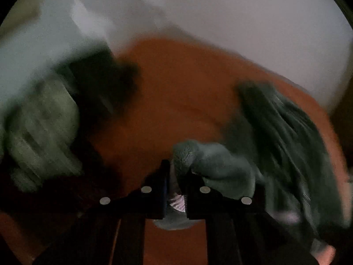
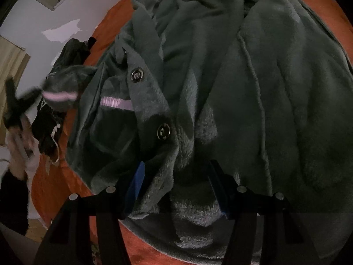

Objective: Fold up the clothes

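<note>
We hold the fleece jacket's (image 2: pixel 220 77) cuff (image 1: pixel 198 156) clamped in L gripper (image 1: pixel 176 176); R gripper (image 2: pixel 176 187), jaws apart, straddles its hem, body lying ahead.

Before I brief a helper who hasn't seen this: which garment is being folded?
On the orange bedspread, the big dark green fleece jacket under the right gripper. Metal snap buttons and pink trim distinguish it from the black clothes.
</note>
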A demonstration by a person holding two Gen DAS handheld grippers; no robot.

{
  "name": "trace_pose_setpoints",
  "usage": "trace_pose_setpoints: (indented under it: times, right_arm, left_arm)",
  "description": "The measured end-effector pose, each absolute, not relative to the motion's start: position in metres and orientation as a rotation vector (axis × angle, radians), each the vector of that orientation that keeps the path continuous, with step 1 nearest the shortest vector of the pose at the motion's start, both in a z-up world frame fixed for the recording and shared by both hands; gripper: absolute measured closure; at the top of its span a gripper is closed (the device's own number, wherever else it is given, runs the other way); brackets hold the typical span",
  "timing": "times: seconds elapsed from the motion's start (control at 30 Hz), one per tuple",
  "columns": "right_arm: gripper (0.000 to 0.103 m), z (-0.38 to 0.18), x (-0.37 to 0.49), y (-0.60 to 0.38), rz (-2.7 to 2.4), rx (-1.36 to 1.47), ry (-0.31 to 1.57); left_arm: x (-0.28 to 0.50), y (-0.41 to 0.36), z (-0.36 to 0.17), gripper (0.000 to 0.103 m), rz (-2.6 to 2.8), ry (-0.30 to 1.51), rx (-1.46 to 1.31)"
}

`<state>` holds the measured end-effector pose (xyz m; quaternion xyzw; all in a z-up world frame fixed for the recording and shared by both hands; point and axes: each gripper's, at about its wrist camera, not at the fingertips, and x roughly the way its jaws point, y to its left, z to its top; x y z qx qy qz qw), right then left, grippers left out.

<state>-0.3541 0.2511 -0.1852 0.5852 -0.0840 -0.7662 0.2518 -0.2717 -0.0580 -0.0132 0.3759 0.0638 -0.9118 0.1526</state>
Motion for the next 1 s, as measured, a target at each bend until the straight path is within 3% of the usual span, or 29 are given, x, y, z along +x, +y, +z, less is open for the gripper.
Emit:
trace_pose_setpoints:
  times: [0.2, 0.3, 0.4, 0.5, 0.57, 0.87, 1.0]
  right_arm:
    - [0.044, -0.181, -0.355, 0.246, -2.094, 1.562, -0.236]
    - [0.044, -0.18, -0.354, 0.242, -2.083, 1.559, -0.233]
    - [0.044, -0.178, -0.349, 0.237, -2.069, 1.559, -0.227]
    - [0.044, -0.176, -0.344, 0.238, -2.063, 1.563, -0.201]
    - [0.044, -0.176, -0.341, 0.238, -2.07, 1.563, -0.177]
    - [0.044, -0.181, -0.337, 0.237, -2.052, 1.578, -0.201]
    - [0.044, -0.185, -0.335, 0.229, -2.023, 1.591, -0.18]
  left_arm:
    - [-0.347, -0.172, 0.076, 0.091, -2.228, -0.085, 0.778]
    - [-0.396, -0.209, 0.067, 0.086, -2.093, -0.142, 0.911]
    - [-0.43, -0.23, 0.042, 0.086, -2.001, -0.024, 1.163]
    - [-0.434, -0.229, 0.037, 0.084, -2.056, 0.187, 1.209]
    - [-0.435, -0.219, 0.037, 0.083, -2.09, 0.219, 1.225]
    - [-0.364, -0.14, 0.069, 0.078, -2.393, -0.001, 1.036]
    - [-0.358, -0.172, 0.063, 0.077, -2.29, 0.087, 1.03]
